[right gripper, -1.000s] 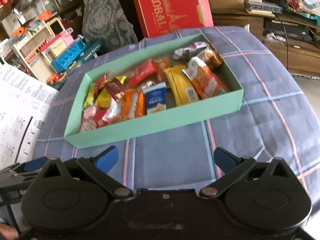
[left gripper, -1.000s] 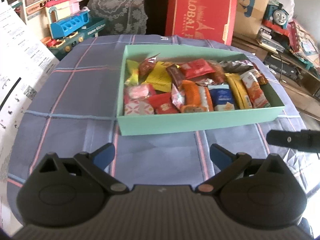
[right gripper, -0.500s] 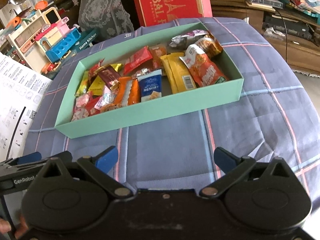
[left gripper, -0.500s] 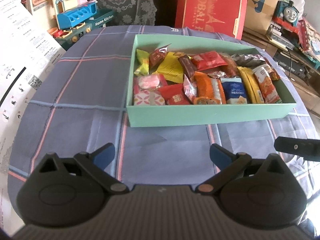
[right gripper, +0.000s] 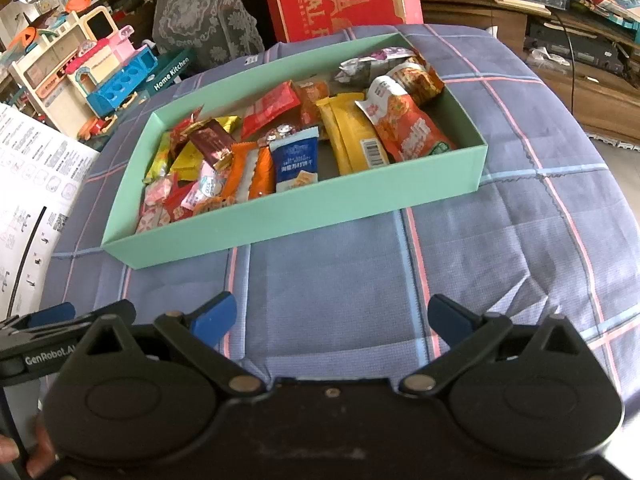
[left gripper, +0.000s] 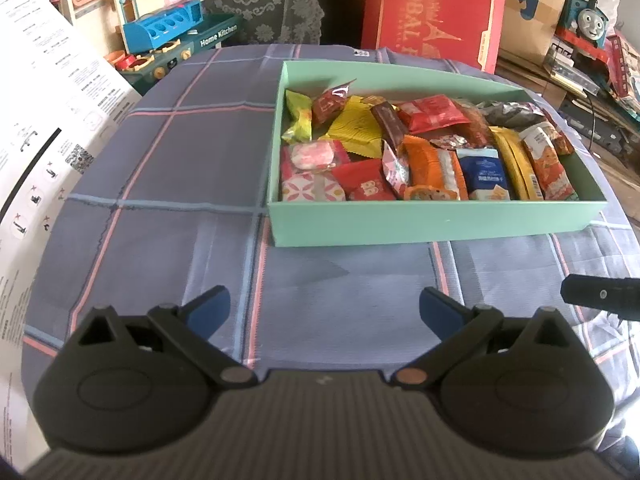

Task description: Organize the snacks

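Hovering short of the shallow mint-green cardboard tray (left gripper: 436,224) (right gripper: 280,220), both grippers are empty, and no snack lies outside the tray on the blue checked cloth (left gripper: 180,168) covering the worktop. Judged from this layout, the sorting step has either not begun or is complete; the frames alone do not settle which.

**Location of the task items.** All wrapped snacks (left gripper: 420,152) (right gripper: 280,148) lie inside the tray in one loose, overlapping layer. The tray sits on the cloth ahead of both grippers, well apart from their tips.

**Jaw state.**
- Left gripper (left gripper: 324,308): jaws wide, nothing between them.
- Right gripper (right gripper: 330,318): jaws wide, nothing between them.

**Pose.** Each gripper is held low over the near part of the worktop, pointing forward and slightly down at the tray. The two are side by side: the right gripper's tip appears at the right edge of the left wrist view, and the left gripper's body at the left edge of the right wrist view. Part of a hand (right gripper: 24,452) is visible at the lower left corner of that view.

**Next move, if sorting proceeds.**
1. Advance one gripper over the tray's near wall.
2. Select a packet lying on top, such as the blue rectangular biscuit packet (right gripper: 294,160).
3. Close on one exposed edge only; neighbouring wrappers overlap and may lift together.
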Demonstrator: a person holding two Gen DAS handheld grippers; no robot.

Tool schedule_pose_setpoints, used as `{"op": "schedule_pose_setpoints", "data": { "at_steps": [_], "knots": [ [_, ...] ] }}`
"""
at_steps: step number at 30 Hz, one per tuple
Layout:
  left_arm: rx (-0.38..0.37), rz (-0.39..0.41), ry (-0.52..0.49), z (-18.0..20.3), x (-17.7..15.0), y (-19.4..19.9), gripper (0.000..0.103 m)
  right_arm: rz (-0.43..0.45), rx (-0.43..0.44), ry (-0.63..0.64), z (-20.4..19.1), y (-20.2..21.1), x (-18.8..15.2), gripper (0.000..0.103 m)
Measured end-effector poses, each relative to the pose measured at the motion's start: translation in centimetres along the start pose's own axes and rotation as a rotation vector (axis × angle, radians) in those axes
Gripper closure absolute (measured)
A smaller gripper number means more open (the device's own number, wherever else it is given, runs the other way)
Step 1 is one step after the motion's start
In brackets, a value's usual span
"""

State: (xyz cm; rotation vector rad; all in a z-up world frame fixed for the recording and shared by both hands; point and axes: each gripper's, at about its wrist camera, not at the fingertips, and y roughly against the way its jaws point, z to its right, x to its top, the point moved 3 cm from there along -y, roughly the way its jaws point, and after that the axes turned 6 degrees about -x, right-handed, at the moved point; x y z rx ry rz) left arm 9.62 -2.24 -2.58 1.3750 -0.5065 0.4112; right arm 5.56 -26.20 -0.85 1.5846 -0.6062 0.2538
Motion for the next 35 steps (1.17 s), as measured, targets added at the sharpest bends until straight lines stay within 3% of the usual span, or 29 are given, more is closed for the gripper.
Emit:
{"op": "schedule_pose_setpoints", "data": {
  "at_steps": [35],
  "knots": [
    [0.01,-0.03,-0.032,0.0,-0.8,-0.9,0.0,-0.025,-0.02,0.02,-0.4,-1.0,0.1,0.0]
  ]
}}
